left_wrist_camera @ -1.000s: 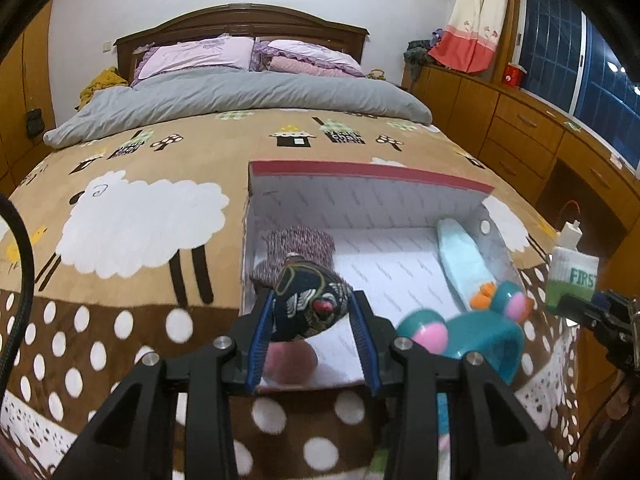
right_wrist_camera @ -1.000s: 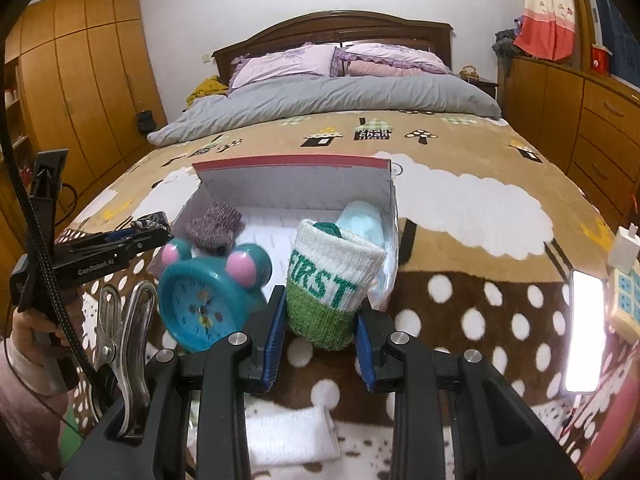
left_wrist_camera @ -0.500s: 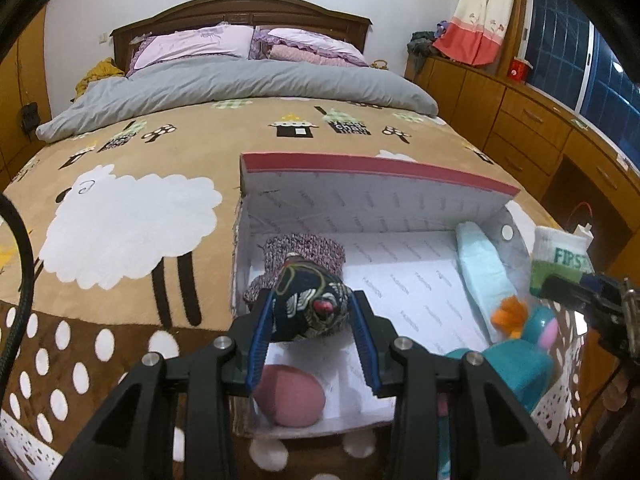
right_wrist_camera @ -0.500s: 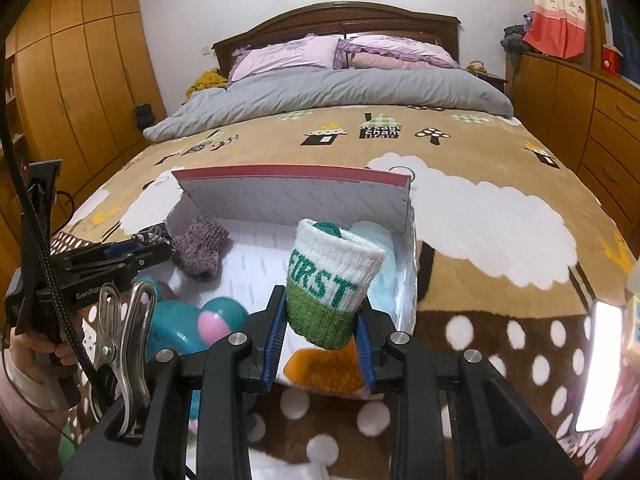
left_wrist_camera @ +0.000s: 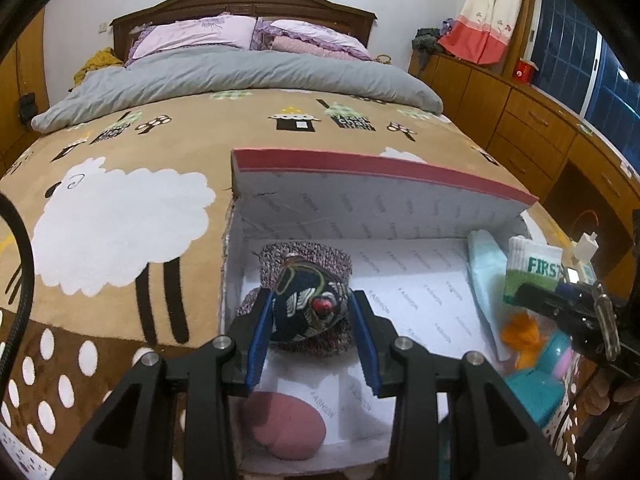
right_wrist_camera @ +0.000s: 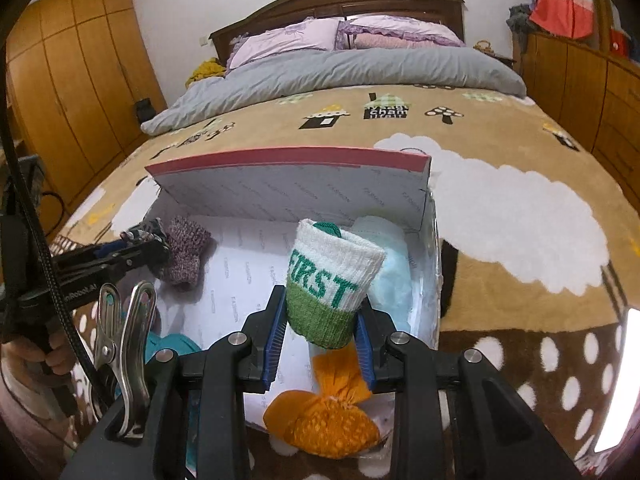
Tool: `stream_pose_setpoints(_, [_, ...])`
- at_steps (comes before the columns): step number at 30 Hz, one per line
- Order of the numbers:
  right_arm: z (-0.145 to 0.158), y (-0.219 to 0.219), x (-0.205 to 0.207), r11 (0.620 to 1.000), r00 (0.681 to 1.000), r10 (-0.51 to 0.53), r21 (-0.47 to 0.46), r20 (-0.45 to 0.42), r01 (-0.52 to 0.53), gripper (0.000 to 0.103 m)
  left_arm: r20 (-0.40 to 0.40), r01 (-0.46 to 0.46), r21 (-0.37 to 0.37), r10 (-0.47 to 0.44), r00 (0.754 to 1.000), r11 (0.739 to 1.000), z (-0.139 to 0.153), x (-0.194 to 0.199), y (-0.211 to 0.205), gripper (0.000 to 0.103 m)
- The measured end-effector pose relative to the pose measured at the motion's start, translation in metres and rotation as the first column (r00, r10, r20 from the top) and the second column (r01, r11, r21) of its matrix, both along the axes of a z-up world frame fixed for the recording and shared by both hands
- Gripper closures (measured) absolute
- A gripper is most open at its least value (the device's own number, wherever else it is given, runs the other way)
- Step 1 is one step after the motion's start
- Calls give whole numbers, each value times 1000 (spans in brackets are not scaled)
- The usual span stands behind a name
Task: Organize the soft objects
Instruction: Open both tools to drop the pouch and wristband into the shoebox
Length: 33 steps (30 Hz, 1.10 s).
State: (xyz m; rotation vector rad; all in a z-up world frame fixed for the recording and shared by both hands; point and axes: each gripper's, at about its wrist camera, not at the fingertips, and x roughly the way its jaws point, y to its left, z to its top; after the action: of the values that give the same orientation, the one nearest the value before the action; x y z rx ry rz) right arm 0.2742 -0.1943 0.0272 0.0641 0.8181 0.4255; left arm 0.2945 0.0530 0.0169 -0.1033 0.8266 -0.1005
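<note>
The left tool [left_wrist_camera: 310, 330] pinches a dark pouch [left_wrist_camera: 310, 308]; the right tool [right_wrist_camera: 320, 334] pinches an upright sock [right_wrist_camera: 330, 280] over the box [right_wrist_camera: 288, 196]

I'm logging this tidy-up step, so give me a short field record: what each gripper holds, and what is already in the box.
left gripper: shut on dark patterned pouch, above the box
right gripper: shut on rolled sock marked FIRST, above the box
box: open, white inside, lid upright behind, on the bed blanket
in the box: purple knit piece, light blue cloth, pink ball, orange bundle at the near edge
</note>
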Motion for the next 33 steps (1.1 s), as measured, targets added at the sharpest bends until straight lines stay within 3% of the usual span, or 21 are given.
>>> stream_pose_setpoints(5, [-2,-3,5,1000,1000,-13,-10,-11,13,71,1,4,10,-4,1000,1000,0,2,-2,62])
stream_pose_setpoints(12, [-7,-4,8,999,999,-33,-2,-41,33,68,1,-7,33,7,1000,999,2,2,-3,49])
stream_pose_setpoints(15, [-6,-6,9,999,998,-40,6,-43,40,61,6,-6,37,6,1000,999,3,0,-4,44])
stream_pose_setpoints(19, [-1,-7,5,999,999,-43,0,-19,43,48,12,-1,38,1,1000,999,7,-2,-6,42])
stream_pose_setpoints(33, [13,-7,-11,999,999,-42,-1,31,42,47,31,-14,56,12,999,998,22,-23,-7,42])
